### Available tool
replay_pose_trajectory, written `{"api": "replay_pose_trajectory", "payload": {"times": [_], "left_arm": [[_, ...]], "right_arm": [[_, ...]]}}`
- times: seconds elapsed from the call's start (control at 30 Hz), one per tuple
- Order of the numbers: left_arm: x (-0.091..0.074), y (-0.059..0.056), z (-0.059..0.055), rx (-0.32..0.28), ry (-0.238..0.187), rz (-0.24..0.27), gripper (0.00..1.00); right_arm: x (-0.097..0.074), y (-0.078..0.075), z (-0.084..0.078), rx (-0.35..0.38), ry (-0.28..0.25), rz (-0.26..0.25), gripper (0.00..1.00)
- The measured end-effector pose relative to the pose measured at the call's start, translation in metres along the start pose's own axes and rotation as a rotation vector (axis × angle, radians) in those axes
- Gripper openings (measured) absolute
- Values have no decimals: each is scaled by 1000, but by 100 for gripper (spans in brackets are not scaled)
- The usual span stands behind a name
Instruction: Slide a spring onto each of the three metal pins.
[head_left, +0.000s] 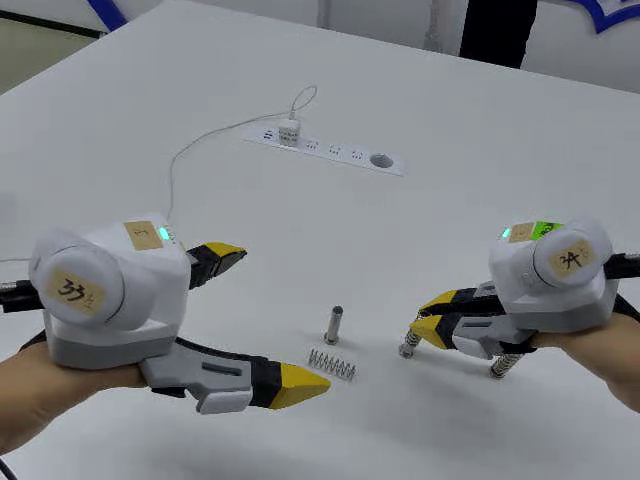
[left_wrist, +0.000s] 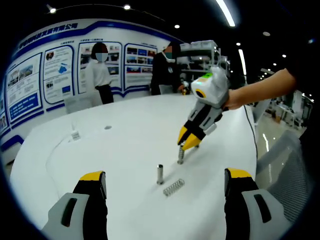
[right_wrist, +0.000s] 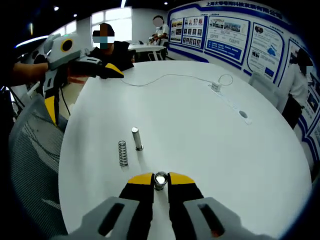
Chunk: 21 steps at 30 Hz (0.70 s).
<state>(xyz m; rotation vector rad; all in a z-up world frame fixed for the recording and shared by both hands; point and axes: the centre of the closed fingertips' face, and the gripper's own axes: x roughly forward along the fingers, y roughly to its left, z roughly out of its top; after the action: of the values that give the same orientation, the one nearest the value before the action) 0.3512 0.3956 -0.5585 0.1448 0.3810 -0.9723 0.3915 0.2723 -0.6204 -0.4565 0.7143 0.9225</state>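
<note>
Right jaws: the right gripper (head_left: 428, 320), black with yellow wedge tips, is clamped on the top of the gripped pin (right_wrist: 160, 178). This is a grey metal post with wire coil wound round its shank.
Left jaws: the left gripper (head_left: 262, 318) is spread wide and grips nothing. The bare pin lies ahead of the gap between its tips.
Bare pin (head_left: 334, 325): a smooth steel cylinder with a flat top, upright, between the two grippers.
Loose spring (head_left: 332, 364): a thin wire coil lying flat just beside the bare pin, on the person's side.
Third pin (head_left: 505, 365): coil-wrapped, past the gripped pin from the bare pin, partly under the right gripper's body.
Desk (head_left: 450, 130): white, smooth and matte.
Power strip (head_left: 335, 152): a long white bar well beyond the bare pin, with a white plug (head_left: 289, 132) and a thin cable (head_left: 200, 138).
</note>
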Motion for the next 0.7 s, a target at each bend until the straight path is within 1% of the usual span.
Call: {"api": "replay_pose_trajectory", "payload": {"times": [0.1,0.17,0.4,0.47,0.63,0.7], "left_arm": [[-1,-1,6,-15,-26,-1,100],[-1,0,7,-8,-22,2,100],[-2,-2,7,-3,-18,5,100],[-2,-3,6,2,-12,3,100],[-4,-3,7,6,-9,3,100],[-5,-2,9,9,-10,4,100]], "right_arm": [[3,0,-4,1,8,-7,11],[5,0,-7,6,20,-18,11],[10,1,-14,12,39,-25,11],[10,1,-12,32,28,-30,11],[9,-1,-14,39,33,-32,11],[8,-2,-14,46,36,-41,12]]}}
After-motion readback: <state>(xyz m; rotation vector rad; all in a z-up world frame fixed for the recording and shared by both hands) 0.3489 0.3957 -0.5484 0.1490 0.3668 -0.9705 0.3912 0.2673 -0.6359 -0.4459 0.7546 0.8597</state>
